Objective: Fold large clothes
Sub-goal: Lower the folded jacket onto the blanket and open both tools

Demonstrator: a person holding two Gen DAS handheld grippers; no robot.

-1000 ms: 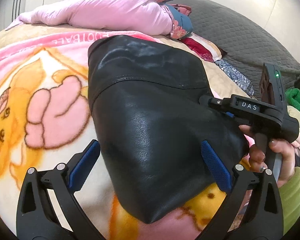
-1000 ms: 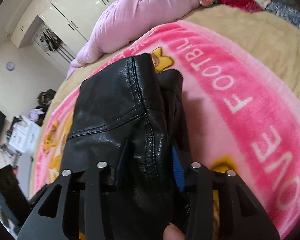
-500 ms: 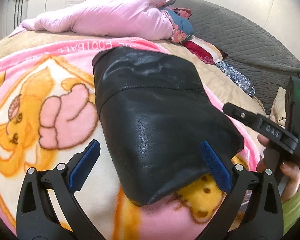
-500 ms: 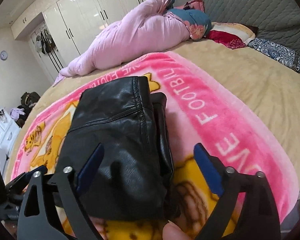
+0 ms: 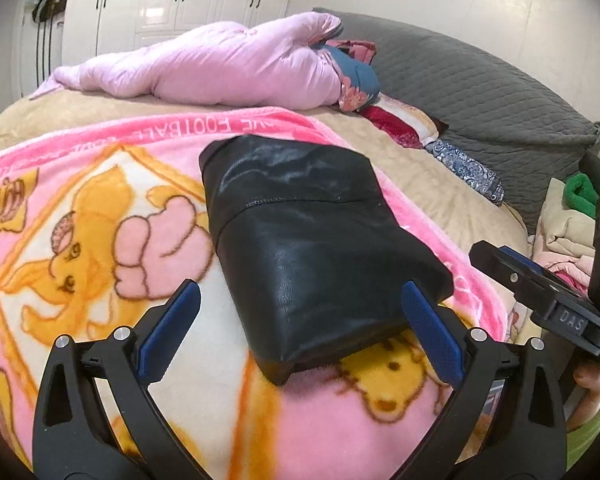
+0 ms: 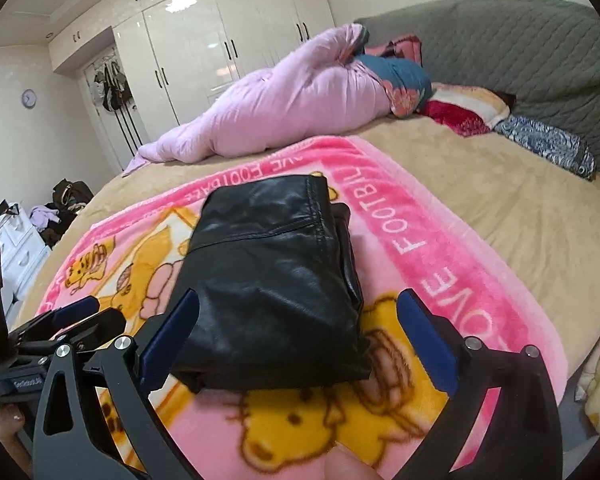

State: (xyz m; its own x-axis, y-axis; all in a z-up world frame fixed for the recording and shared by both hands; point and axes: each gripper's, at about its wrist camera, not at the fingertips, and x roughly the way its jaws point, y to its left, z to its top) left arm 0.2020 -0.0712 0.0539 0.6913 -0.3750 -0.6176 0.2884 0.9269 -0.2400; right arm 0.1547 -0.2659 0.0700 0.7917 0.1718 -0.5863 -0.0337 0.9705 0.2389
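My right gripper jaws are opening, nothing pressed between them; a second ago they clamped the folded black leather garment. My left gripper stands wide apart, empty, as before. The garment lies free mid-blanket, toward the lettered pink edge. Its underside and inner folds are hidden. Both grippers have drawn back.

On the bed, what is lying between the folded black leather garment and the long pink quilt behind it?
Only bedding: the pink cartoon blanket with its lettered border, then bare beige bedcover. The right wrist view shows this stretch between the black leather garment and the pink quilt.
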